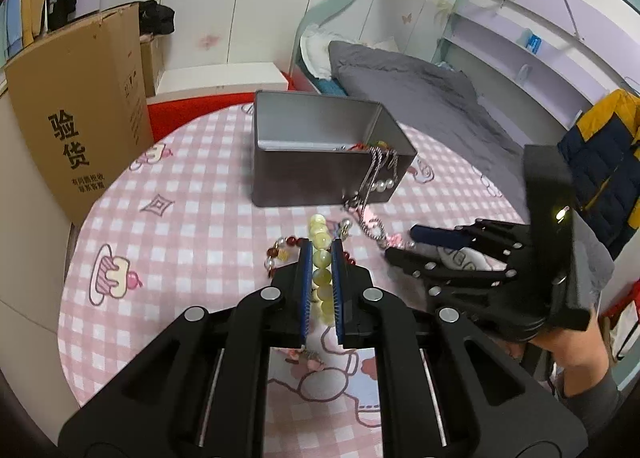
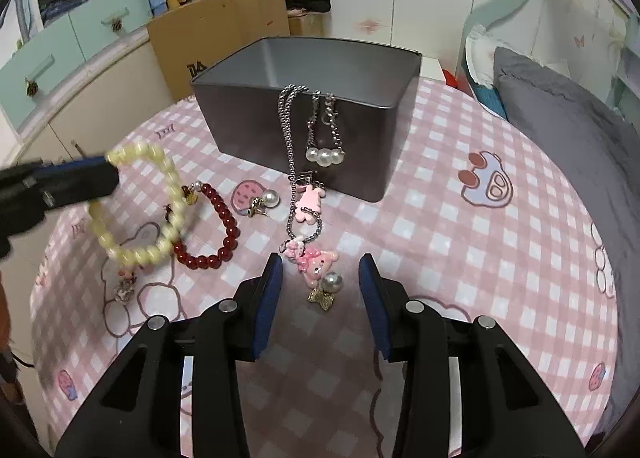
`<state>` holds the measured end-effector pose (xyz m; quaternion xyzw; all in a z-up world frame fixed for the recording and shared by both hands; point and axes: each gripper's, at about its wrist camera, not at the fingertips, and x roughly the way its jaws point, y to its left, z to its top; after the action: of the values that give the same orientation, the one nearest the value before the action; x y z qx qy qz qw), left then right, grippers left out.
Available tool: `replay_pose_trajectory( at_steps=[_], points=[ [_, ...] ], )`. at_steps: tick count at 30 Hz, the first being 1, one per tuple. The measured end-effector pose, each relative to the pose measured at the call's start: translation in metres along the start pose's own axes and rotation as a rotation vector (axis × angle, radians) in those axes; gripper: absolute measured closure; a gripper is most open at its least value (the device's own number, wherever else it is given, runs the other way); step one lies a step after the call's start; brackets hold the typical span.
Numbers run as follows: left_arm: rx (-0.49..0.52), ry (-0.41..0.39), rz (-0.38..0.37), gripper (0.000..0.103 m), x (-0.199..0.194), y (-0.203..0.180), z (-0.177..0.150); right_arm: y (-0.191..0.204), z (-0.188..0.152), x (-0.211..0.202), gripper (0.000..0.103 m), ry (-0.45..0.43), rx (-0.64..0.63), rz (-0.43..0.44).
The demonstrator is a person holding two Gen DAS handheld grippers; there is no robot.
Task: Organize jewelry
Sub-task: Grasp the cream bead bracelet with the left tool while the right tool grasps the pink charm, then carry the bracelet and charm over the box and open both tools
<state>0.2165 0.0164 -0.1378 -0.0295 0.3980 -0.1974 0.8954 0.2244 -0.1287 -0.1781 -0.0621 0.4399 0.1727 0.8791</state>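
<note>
My left gripper (image 1: 321, 248) is shut on a pale yellow bead bracelet (image 1: 321, 258), which hangs in a loop above the cloth (image 2: 168, 178). My right gripper (image 2: 320, 262) stands open just above a pink charm (image 2: 316, 264) with a pearl and gold bow, touching nothing. The charm's silver chain (image 2: 290, 146) runs up over the rim of the grey metal box (image 2: 260, 130). A second chain with three pearls (image 2: 324, 156) hangs down the box's front wall. A dark red bead bracelet (image 2: 224, 226) and a pearl earring (image 2: 266, 200) lie on the cloth to the left.
The round table (image 2: 480, 258) wears a pink checked cloth. A cardboard box (image 1: 80, 118) stands at its left, a bed with grey bedding (image 1: 420, 98) behind to the right. A small charm (image 2: 124, 286) lies near the table's left edge. A person's hand (image 1: 568, 346) holds the right gripper.
</note>
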Motion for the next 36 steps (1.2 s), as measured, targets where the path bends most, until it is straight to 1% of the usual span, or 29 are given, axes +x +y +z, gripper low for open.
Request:
replay_pose_trajectory(
  at_steps=[1, 4, 5, 10, 13, 17, 23, 26, 31, 36],
  points=[
    [0.002, -0.006, 0.0, 0.094, -0.001, -0.001, 0.001, 0.002, 0.001, 0.001, 0.068, 0.001, -0.013, -0.01],
    [0.004, -0.02, -0.007, 0.094, -0.004, -0.003, 0.004, 0.005, 0.001, 0.002, 0.084, -0.001, -0.037, -0.022],
    [0.008, -0.022, -0.009, 0.094, -0.005, -0.004, 0.006, 0.005, 0.001, 0.002, 0.086, -0.002, -0.046, -0.025],
    [0.016, -0.05, -0.013, 0.094, -0.012, -0.007, 0.013, 0.005, 0.001, -0.001, 0.086, -0.003, -0.054, -0.025],
    [0.026, -0.067, -0.021, 0.094, -0.016, -0.011, 0.019, 0.006, 0.004, -0.013, 0.086, -0.029, -0.041, -0.009],
    [0.046, -0.092, -0.028, 0.094, -0.022, -0.016, 0.031, 0.007, 0.012, -0.036, 0.086, -0.079, -0.047, -0.013],
    [0.078, -0.12, -0.022, 0.094, -0.023, -0.023, 0.055, 0.008, 0.033, -0.072, 0.086, -0.175, -0.057, -0.031],
    [0.094, -0.14, -0.025, 0.094, -0.024, -0.025, 0.067, 0.01, 0.048, -0.08, 0.086, -0.216, -0.064, -0.042],
    [0.103, -0.159, -0.007, 0.094, -0.017, -0.025, 0.088, 0.008, 0.071, -0.089, 0.086, -0.269, -0.058, -0.052],
    [0.089, -0.148, 0.0, 0.094, 0.001, -0.019, 0.108, 0.005, 0.093, -0.091, 0.086, -0.317, -0.042, -0.046]
  ],
)
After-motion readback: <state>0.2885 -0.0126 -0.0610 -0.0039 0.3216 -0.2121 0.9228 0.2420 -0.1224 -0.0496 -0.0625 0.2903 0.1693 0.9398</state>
